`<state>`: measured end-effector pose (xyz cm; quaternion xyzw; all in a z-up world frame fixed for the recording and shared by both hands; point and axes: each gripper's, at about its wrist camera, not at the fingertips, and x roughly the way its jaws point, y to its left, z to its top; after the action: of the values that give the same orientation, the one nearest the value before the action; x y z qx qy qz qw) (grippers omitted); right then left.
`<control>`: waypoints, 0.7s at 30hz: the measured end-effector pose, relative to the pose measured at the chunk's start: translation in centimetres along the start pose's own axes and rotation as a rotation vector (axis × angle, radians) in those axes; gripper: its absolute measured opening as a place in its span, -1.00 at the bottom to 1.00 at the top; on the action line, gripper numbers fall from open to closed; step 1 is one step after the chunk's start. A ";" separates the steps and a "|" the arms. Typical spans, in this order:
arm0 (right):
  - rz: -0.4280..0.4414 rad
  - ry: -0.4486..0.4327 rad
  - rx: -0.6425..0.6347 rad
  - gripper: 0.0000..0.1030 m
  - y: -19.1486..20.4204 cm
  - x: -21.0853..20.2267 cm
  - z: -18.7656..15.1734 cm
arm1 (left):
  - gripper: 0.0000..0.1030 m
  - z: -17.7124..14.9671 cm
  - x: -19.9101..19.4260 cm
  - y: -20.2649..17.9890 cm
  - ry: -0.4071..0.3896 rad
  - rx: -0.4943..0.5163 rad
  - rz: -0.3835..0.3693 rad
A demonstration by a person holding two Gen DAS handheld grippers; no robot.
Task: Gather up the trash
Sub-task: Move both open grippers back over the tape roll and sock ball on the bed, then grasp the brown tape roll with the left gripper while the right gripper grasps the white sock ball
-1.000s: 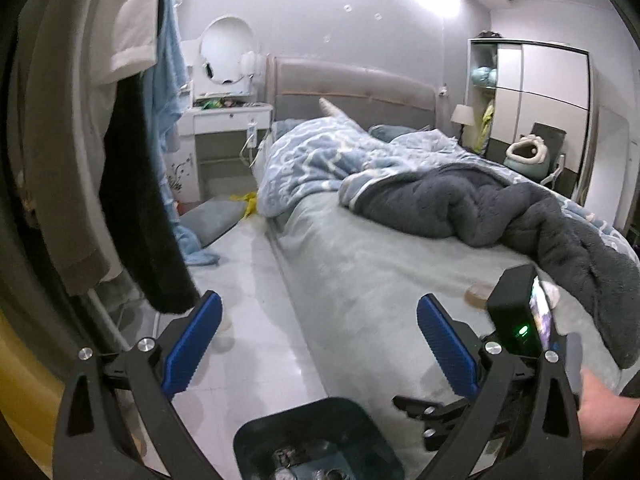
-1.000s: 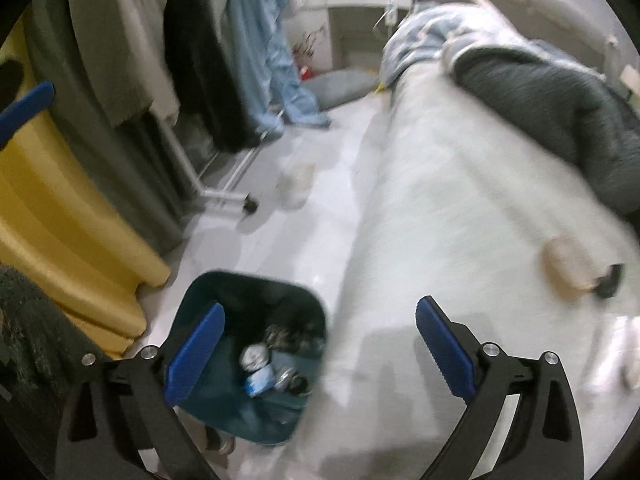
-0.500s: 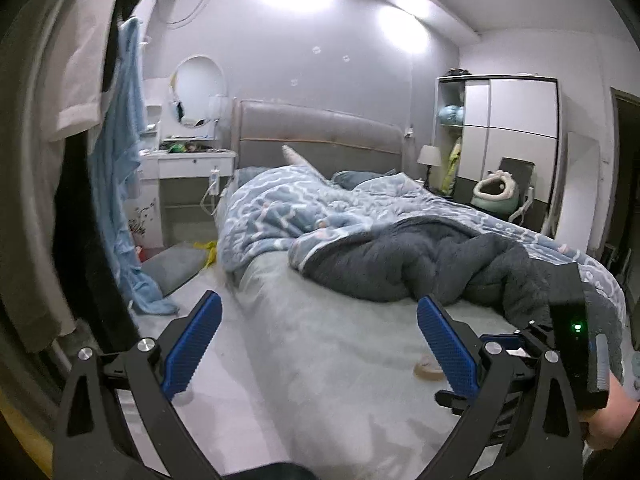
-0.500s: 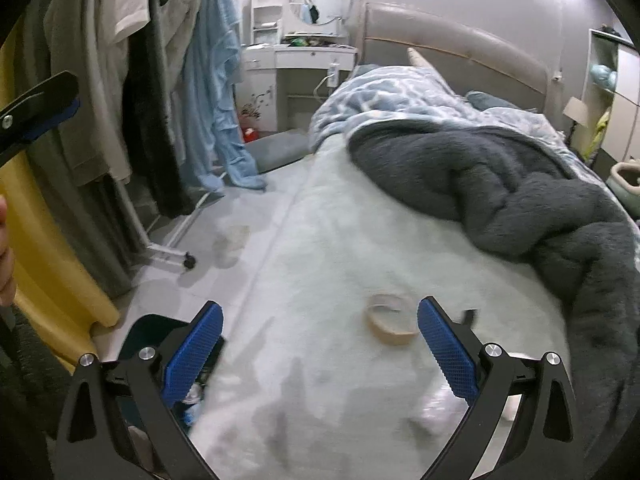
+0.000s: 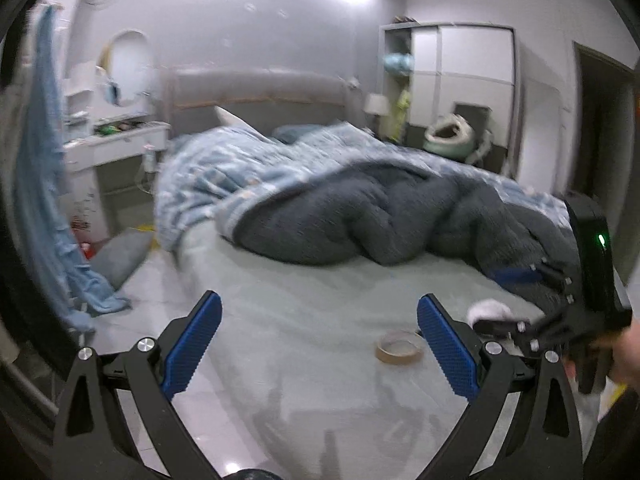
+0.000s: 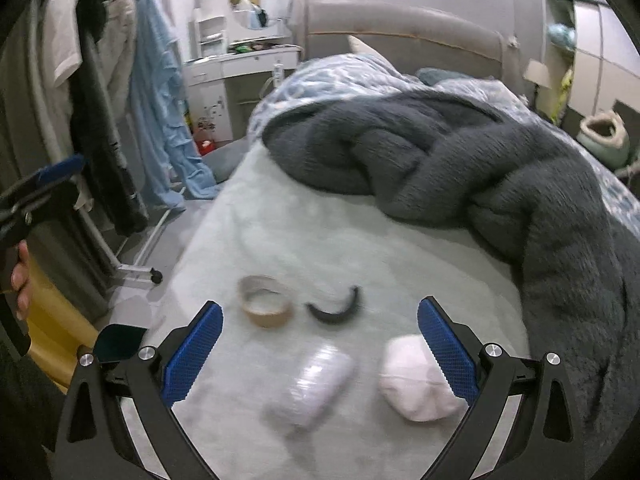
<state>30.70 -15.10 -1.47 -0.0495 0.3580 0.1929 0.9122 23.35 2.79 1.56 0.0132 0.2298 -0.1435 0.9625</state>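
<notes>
- The right gripper (image 6: 320, 350) hangs over the foot of the bed (image 6: 360, 240), its blue pads spread wide with nothing between them.
- Just under that spread lie a crumpled clear plastic wrapper (image 6: 316, 388), nearer the left pad, and a white wad of tissue (image 6: 416, 388) partly hidden behind the right pad.
- A little past the fingertips sit a tape roll (image 6: 264, 300) toward the left pad and a dark curved piece (image 6: 336, 308) beside it, close together but apart.
- Left of the left pad, down on the floor, a corner of the dark bin (image 6: 118, 342) shows.
- The left gripper (image 5: 320, 350) is likewise wide apart and empty; the same tape roll (image 5: 399, 347) lies just inside its right pad.
- Beyond both, a dark grey fleece blanket (image 6: 460, 152) is heaped across the bed, with a blue patterned quilt (image 5: 240, 168) behind it.
- Far left, clothes (image 6: 160, 100) hang on a rack, near a white dressing table (image 6: 240, 64).
</notes>
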 end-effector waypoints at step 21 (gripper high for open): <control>0.019 0.125 0.090 0.92 -6.6 3.1 -3.8 | 0.92 -4.7 12.7 -5.5 0.294 0.038 -0.128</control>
<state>32.92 -21.01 -6.73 -0.0169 0.4230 0.1818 0.8875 30.56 -5.50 -8.12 0.0376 0.3660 -0.2053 0.9069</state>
